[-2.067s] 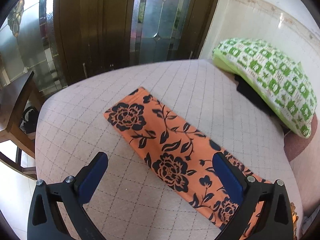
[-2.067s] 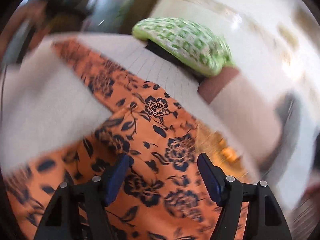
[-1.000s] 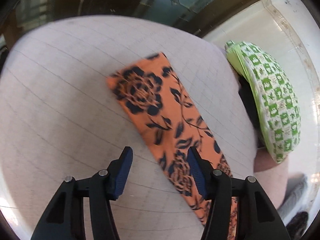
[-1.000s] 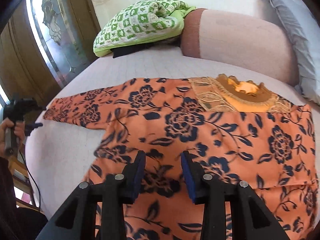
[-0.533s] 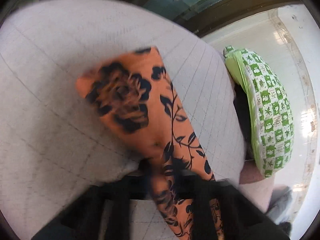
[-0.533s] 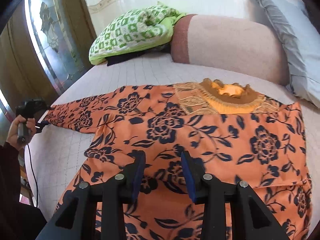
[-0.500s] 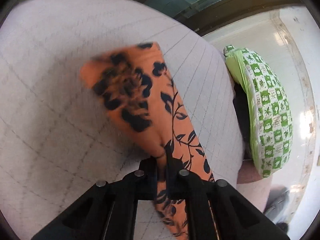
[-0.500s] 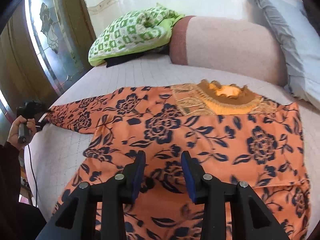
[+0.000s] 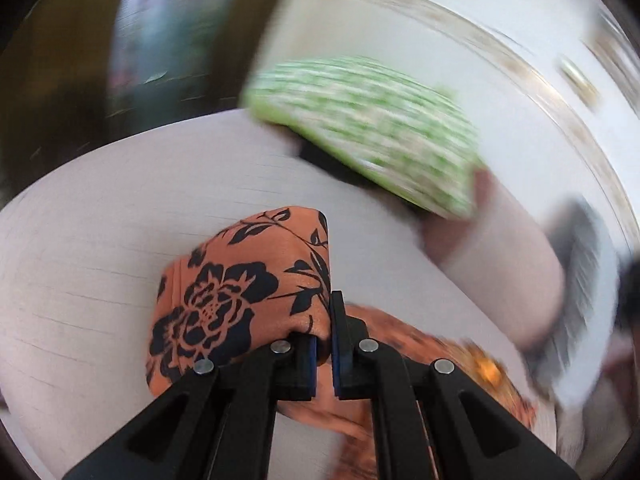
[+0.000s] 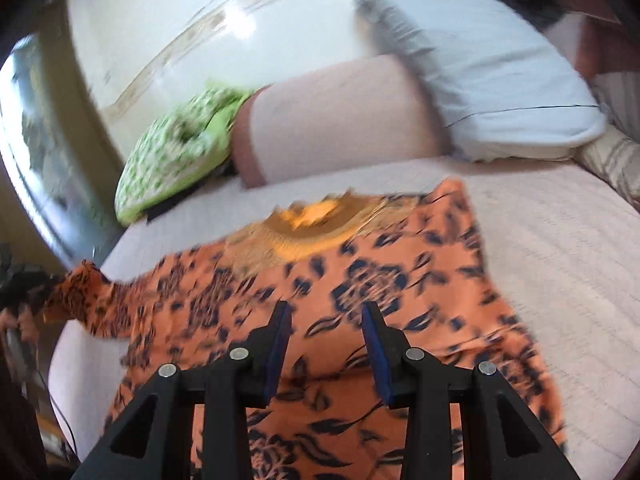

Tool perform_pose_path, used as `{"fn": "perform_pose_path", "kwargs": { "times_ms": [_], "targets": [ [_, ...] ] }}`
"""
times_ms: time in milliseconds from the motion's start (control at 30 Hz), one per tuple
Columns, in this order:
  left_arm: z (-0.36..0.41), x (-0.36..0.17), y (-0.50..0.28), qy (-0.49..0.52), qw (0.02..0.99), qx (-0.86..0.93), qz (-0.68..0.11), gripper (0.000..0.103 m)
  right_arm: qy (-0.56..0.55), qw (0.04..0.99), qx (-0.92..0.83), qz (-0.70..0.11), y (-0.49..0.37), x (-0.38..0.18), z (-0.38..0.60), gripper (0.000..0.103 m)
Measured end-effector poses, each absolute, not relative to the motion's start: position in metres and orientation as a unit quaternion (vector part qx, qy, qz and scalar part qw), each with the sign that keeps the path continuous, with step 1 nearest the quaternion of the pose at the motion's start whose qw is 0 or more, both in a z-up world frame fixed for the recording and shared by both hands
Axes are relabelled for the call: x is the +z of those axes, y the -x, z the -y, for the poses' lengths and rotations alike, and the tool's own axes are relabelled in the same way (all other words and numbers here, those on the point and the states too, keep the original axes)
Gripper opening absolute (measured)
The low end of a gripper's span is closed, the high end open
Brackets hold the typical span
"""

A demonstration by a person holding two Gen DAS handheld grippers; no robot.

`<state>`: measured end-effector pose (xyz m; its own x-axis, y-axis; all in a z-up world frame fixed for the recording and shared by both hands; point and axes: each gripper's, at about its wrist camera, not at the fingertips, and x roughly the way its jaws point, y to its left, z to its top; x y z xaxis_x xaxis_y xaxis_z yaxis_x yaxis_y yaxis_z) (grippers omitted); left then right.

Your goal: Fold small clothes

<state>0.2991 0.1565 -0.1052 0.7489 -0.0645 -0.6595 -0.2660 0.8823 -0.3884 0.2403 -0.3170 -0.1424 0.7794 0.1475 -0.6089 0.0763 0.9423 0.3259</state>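
Support was a bed (image 10: 560,264) under a pale quilted cover. An orange floral garment (image 10: 360,280) lay spread on it, one sleeve (image 9: 240,292) lifted off the cover. At the head sat a green checked pillow (image 10: 172,160), a pinkish bolster (image 10: 336,120) and a pale grey pillow (image 10: 500,80).

One orange floral garment (image 10: 360,280) with one gold-trimmed neckline (image 10: 312,220); one sleeve (image 9: 240,280) raised. One green-and-white checked pillow (image 10: 176,152), one pinkish bolster (image 10: 332,116), one pale blue-grey pillow (image 10: 492,80), one striped cushion (image 10: 612,160), partly seen. One bed (image 10: 560,240). Two claws: left claw (image 9: 323,344), right claw (image 10: 326,320). One hand (image 10: 20,316) visible.
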Motion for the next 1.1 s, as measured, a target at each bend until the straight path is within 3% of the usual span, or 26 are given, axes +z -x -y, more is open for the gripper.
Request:
{"fn": "perform_pose_path", "kwargs": {
  "times_ms": [200,400,467,500,533,667,767,967,1100],
  "targets": [
    [0.022,-0.078,-0.297,0.127,0.917,-0.078,-0.371,0.005,-0.299,0.908,-0.006,-0.295,-0.231,-0.123,0.394,0.040],
    [0.173,-0.110,-0.288,0.065,0.884,-0.176,-0.429,0.009,-0.352,0.897,-0.056,-0.261,-0.216,-0.112,0.447,0.039],
    [0.208,-0.128,-0.291,0.033,0.848,-0.215,-0.484,0.047,-0.372,0.890,-0.060,-0.256,-0.214,-0.112,0.464,0.046],
    [0.216,-0.135,-0.292,0.016,0.835,-0.221,-0.504,0.055,-0.377,0.888,-0.060,-0.258,-0.214,-0.113,0.468,0.053],
    [0.217,-0.137,-0.289,0.003,0.834,-0.220,-0.506,0.060,-0.382,0.885,-0.061,-0.259,-0.215,-0.113,0.472,0.062],
    [0.166,-0.113,-0.278,0.007,0.862,-0.215,-0.460,0.064,-0.382,0.882,-0.046,-0.272,-0.219,-0.118,0.473,0.065],
    [0.095,-0.091,-0.268,0.051,0.899,-0.161,-0.404,0.087,-0.343,0.887,-0.025,-0.307,-0.232,-0.122,0.452,0.064],
    [-0.008,-0.126,-0.301,0.062,0.905,0.006,-0.421,0.088,-0.242,0.885,0.062,-0.393,-0.264,-0.145,0.373,0.065],
    [-0.045,-0.172,-0.319,0.074,0.886,0.058,-0.454,0.088,-0.022,0.886,0.072,-0.457,-0.278,-0.165,0.295,0.066]
  ]
}}
